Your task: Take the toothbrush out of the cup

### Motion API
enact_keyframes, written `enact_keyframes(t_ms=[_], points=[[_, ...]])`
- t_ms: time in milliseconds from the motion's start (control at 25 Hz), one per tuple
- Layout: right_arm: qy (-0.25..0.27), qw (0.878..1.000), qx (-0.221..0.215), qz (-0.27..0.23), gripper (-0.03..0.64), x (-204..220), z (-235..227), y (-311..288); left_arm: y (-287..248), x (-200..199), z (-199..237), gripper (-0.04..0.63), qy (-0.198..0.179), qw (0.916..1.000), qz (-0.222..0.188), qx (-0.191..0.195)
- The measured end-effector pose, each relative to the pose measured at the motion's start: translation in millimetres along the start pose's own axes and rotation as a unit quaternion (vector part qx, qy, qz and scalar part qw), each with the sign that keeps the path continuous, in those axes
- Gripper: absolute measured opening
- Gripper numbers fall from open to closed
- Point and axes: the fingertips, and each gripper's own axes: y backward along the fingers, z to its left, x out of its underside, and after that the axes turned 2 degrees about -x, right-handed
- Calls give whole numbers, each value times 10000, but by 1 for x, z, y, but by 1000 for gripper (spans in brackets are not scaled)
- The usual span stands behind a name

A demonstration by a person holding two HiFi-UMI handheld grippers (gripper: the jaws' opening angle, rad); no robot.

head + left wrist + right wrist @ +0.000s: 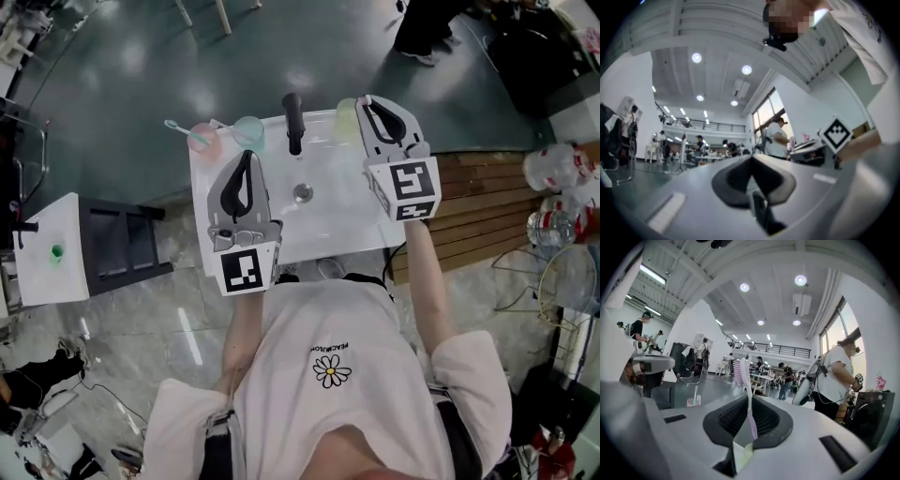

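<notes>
Head view: my left hand-held gripper hovers over the white worktop, near the pink cup; in the left gripper view its jaws are pressed together, nothing between them. My right hand-held gripper is clamped on the handle of the toothbrush, held in the air over the worktop's far right corner. Long axis near upright: bristle head up, bristles facing left in the right gripper view.

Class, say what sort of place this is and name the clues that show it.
Probably a big open lab or workshop hall: a freestanding white sink with a black tap, a railed mezzanine and people working beneath it.
</notes>
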Motion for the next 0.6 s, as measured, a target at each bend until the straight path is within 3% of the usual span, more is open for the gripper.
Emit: enact_keyframes(t_ms=[200, 320, 440, 600], points=[[-244, 9947, 635, -765, 31, -33, 10, 62, -10, -22, -15, 8, 175, 9995, -229, 84], [-376, 9881, 1023, -1080, 29, -43, 11, 92, -12, -32, -29, 8, 58, 9990, -363, 253], [-378, 9837, 1280, -1205, 29, -44, 16, 109, -11, -32, -40, 6, 25, 9987, -370, 364], [-457, 9843, 1301, -1099, 29, -37, 22, 118, -9, -30, -48, 8, 49, 9984, -340, 456]])
